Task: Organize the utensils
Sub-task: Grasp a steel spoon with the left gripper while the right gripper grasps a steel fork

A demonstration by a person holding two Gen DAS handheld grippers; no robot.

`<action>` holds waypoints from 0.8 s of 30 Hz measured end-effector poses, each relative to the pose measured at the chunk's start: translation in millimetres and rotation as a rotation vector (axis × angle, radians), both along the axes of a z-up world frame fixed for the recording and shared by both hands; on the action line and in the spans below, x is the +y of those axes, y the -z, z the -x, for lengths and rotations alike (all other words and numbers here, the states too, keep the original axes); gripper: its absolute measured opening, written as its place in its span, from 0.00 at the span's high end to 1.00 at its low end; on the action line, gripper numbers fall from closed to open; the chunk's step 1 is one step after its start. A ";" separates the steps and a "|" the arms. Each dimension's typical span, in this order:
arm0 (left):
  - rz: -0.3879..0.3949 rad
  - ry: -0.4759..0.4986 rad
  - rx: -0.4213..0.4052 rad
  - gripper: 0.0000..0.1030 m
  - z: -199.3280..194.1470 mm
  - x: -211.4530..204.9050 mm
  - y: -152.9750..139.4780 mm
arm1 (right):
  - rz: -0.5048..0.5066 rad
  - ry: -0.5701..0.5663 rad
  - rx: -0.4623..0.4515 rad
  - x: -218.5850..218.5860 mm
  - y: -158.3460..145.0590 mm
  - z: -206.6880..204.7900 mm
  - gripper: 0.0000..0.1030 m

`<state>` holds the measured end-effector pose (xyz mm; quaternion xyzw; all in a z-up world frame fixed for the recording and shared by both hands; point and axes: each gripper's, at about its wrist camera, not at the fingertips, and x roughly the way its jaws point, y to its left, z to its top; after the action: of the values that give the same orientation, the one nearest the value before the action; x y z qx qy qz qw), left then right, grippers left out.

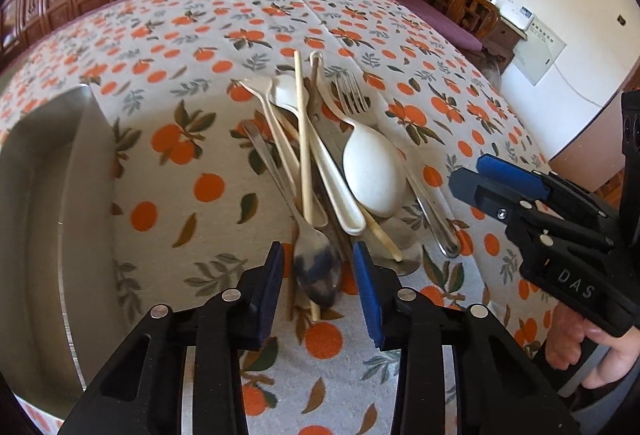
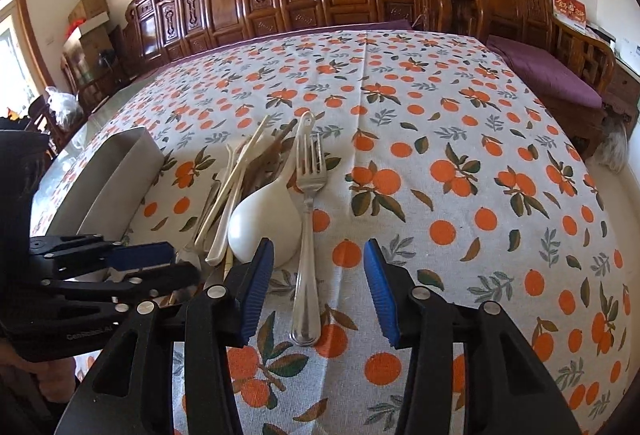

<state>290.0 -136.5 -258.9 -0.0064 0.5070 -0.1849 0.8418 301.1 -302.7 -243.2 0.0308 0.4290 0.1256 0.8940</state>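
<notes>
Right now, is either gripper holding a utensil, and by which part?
Neither. The left gripper straddles the metal spoon at its bowl, pads apart from it. The right gripper stands open over the fork handle.

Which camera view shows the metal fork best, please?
The right wrist view. There the metal fork lies whole on the tablecloth, from tines to handle end, between the open fingers of the right gripper. In the left wrist view its tines show, but the white spoon covers part of its handle.
</notes>
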 end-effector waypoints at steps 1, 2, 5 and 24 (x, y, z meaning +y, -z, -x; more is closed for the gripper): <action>0.000 0.000 0.003 0.80 0.2 -0.8 0.5 | -0.003 0.000 0.001 0.0 -0.3 -0.3 0.52; 0.003 0.000 0.006 0.86 0.6 -1.3 0.5 | -0.009 0.000 0.002 -0.6 -0.5 -0.5 0.53; 0.041 -0.001 0.003 0.94 4.5 2.1 -5.0 | -0.008 -0.001 0.005 0.2 -0.4 -1.0 0.53; 0.101 0.071 -0.092 1.00 36.9 23.2 -39.4 | 0.046 0.013 0.090 11.3 19.2 -11.1 0.67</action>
<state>253.1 -113.3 -219.5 -0.0225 0.4576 -0.2402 0.8558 312.2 -291.4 -262.4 0.0188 0.4712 0.1083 0.8752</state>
